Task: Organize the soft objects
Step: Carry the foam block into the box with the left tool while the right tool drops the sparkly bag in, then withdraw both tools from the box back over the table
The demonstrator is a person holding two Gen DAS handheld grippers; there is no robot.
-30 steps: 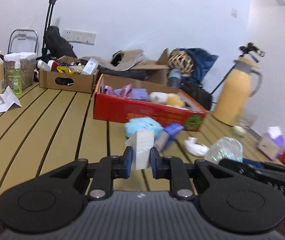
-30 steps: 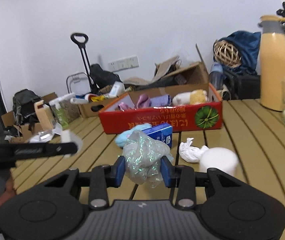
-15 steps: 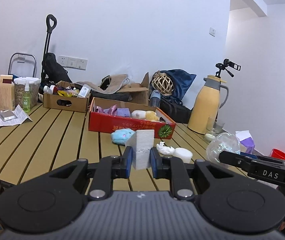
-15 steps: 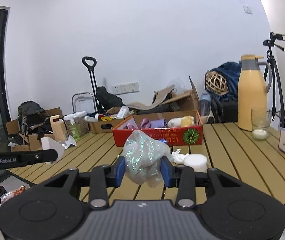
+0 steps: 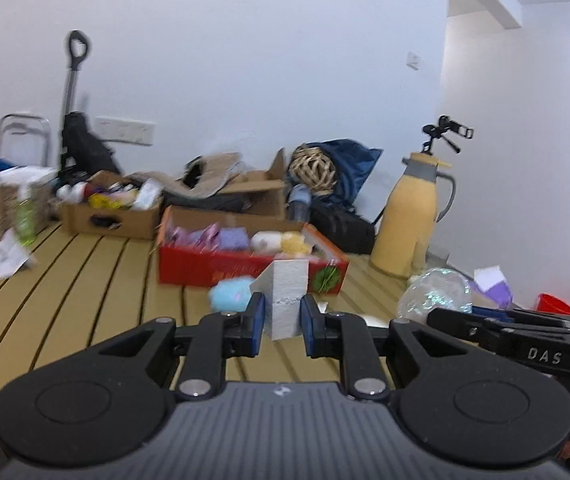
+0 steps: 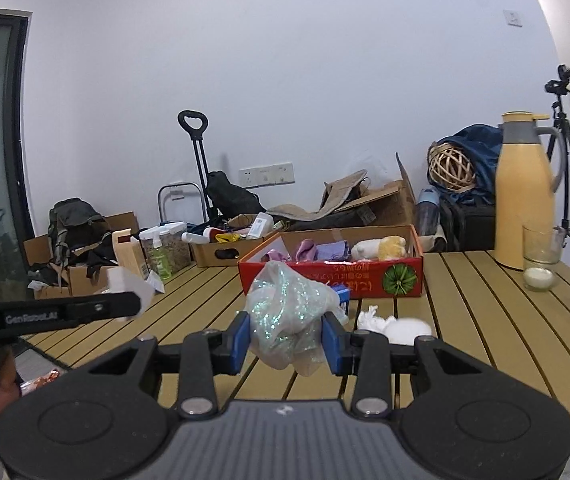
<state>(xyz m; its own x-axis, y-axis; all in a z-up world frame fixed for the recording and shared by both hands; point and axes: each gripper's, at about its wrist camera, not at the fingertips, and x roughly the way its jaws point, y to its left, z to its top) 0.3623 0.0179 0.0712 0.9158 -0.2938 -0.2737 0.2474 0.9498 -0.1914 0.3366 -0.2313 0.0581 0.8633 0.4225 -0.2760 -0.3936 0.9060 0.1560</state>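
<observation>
Left claw (image 5: 281,317) lifted white sponge (image 5: 286,297) higher.

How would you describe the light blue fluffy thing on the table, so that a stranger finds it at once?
Start at the slatted wooden table and find the red cardboard box full of soft items. Just in front of that box, outside it, on the bare slats, lies the light blue fluffy thing. It is the only blue furry lump there; the loose pieces nearby are white.
</observation>
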